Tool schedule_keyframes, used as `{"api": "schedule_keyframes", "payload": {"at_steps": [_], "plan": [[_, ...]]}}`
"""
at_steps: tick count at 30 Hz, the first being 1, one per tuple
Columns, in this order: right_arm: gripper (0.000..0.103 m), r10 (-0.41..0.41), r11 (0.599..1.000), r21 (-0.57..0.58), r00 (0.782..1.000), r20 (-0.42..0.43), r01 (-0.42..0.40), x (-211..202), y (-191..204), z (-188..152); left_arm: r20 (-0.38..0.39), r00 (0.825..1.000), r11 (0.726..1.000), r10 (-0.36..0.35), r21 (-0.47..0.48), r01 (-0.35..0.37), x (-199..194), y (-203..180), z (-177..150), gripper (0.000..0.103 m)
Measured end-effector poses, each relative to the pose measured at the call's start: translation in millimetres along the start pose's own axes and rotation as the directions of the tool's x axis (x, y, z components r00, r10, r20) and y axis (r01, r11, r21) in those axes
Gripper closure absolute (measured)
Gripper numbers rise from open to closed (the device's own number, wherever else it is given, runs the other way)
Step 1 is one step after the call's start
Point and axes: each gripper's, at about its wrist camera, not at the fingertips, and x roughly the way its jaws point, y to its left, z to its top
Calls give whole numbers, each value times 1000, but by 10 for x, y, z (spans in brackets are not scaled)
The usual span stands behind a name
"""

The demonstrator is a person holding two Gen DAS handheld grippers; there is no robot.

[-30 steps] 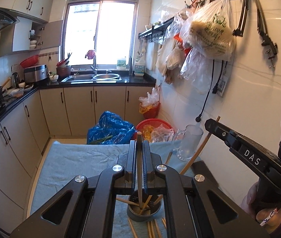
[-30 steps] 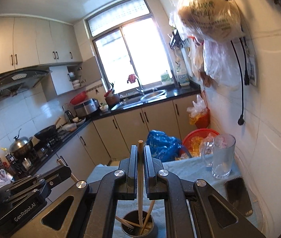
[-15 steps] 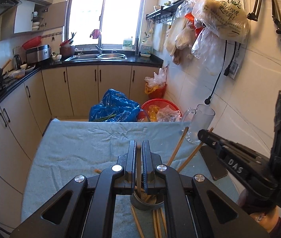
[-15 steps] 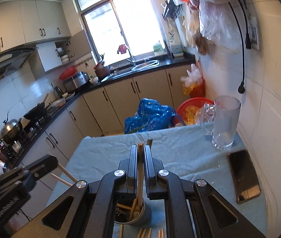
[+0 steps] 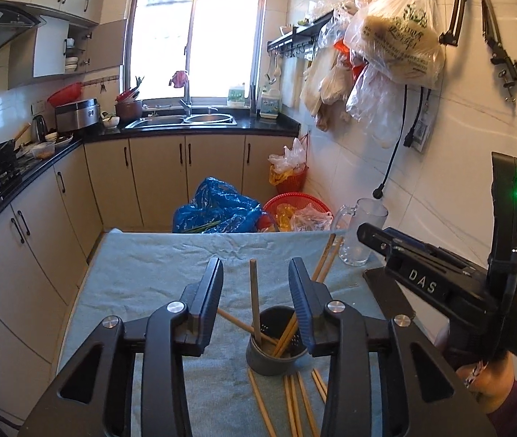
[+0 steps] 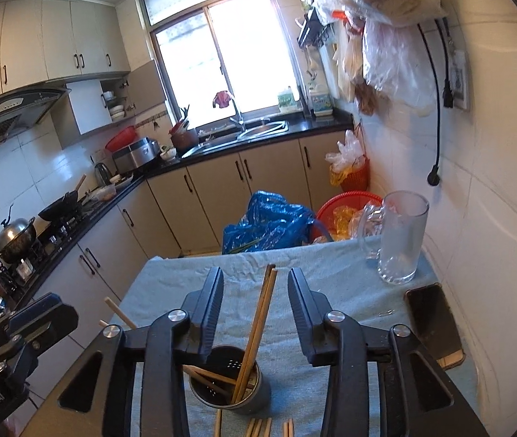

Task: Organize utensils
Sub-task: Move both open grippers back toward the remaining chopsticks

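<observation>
chopsticks [image 6: 258,322] in holder [image 6: 230,382]; glass mug [image 6: 400,236], phone [image 6: 433,327] beside.

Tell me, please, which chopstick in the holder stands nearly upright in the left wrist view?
The lone chopstick between the open left gripper's fingers; the others in the holder lean sideways.

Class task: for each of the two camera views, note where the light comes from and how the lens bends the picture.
Left wrist view: the window blows out white, and the wall tiles bow outward. Right wrist view: same window glare, with cabinets curving and black vignette at the corners.
</observation>
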Motion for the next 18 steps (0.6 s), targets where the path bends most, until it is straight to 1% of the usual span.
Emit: {"api": "schedule_keyframes", "payload": {"at_steps": [2,5,9,11,14,15,17,18], "plan": [[59,-5,1000,-1,1000,18,5,-129,-2,25,17,1000,1000,1,-9,-1,-156,24,0,63],[57,-16,1000,-5,999,36,16,-335,7,42,45,999,1000,-3,-27,4,-410,67,-17,56],[50,-36,999,-33,998,42,38,-616,12,-2,81,997,999,1,-41,2,-754,122,-132,47],[44,-50,997,-57,998,33,52,-732,9,-52,92,996,999,9,-33,-6,-888,132,-219,43],[42,-73,993,-96,997,7,73,-882,-13,-175,96,995,999,28,-20,-26,-1053,152,-397,39],[42,-81,991,-107,997,-3,80,-922,-29,-226,93,995,999,32,-17,-31,-1078,159,-457,39],[37,-103,987,-129,994,-33,98,-1001,-93,-354,72,997,999,38,-13,-37,-1106,189,-604,38],[36,-112,985,-135,993,-47,105,-1030,-134,-424,56,998,999,41,-16,-40,-1096,207,-683,38]]}}
